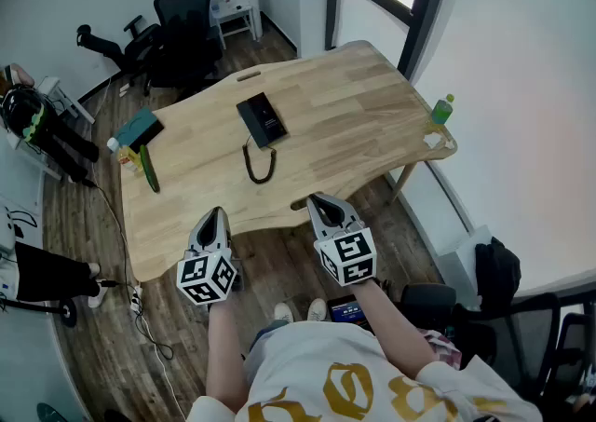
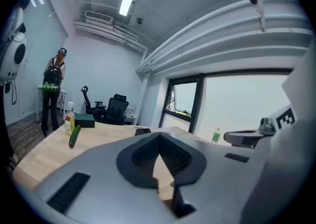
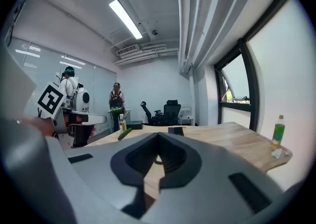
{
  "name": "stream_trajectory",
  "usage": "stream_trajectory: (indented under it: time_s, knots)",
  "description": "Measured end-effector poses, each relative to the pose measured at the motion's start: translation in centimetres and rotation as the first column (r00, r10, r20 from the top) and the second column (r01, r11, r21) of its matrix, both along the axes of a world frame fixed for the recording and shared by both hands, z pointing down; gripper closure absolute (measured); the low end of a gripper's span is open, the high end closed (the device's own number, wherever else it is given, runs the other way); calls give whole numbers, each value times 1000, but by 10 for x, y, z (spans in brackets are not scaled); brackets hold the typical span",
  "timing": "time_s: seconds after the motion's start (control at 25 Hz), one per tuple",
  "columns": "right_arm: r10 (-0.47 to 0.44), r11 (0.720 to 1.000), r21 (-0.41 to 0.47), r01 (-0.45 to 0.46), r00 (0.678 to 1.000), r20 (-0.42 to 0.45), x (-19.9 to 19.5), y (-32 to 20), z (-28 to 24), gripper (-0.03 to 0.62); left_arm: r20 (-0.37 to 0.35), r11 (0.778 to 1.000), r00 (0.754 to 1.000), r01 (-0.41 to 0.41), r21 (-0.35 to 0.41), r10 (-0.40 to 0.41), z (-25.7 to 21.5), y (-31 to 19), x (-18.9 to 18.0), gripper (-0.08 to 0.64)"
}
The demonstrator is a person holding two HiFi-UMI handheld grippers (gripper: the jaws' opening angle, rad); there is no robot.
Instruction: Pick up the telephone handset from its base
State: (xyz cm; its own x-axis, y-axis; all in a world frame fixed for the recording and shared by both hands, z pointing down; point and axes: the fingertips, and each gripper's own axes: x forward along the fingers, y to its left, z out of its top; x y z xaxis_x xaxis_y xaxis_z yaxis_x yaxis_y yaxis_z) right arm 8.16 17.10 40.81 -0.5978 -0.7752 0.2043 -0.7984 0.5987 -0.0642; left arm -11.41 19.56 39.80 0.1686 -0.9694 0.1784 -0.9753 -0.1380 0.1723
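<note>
Head view showed the left tongs point(image 1: 213, 215) and right tongs point(image 1: 319, 200) closed together, empty, at the desk's point(image 1: 372, 122) near edge, well apart from the handset point(image 1: 257, 122) lying on its base point(image 1: 272, 115) mid-desk. The reach seemed not yet begun; next, one pair would need to open, move forward and straddle the handset squarely.

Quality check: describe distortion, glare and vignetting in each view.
Head view: fisheye curves the table, light even, telephone sharp. Left gripper view: dark round vignette, window washed white. Right gripper view: same vignette, ceiling light strip glares.
</note>
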Motion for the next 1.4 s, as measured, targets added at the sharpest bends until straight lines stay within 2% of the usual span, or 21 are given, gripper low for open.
stream_trajectory:
  time_s: [0.36,0.52,0.88,1.04,1.24,1.4]
  knots:
    - [-2,1000,2,2,1000,13,3,-4,-4,588,14,1000,1000,-22,9,22,-5,-5,9,555]
    - [24,1000,1,-24,998,53,10,-8,-8,588,20,1000,999,-31,6,31,-6,-7,13,555]
    - [62,998,-3,-62,997,47,18,-24,-1,588,-1,999,999,-34,9,34,-4,-21,12,555]
    - [86,996,-16,-86,996,24,19,-47,7,586,-16,999,999,-36,6,36,2,-45,10,555]
    - [122,992,-42,-122,992,-12,21,-89,20,586,75,1000,997,5,23,-7,9,-91,-1,555]
    - [129,989,-69,-130,991,-26,13,-133,30,586,38,999,999,-18,39,17,11,-143,-8,555]
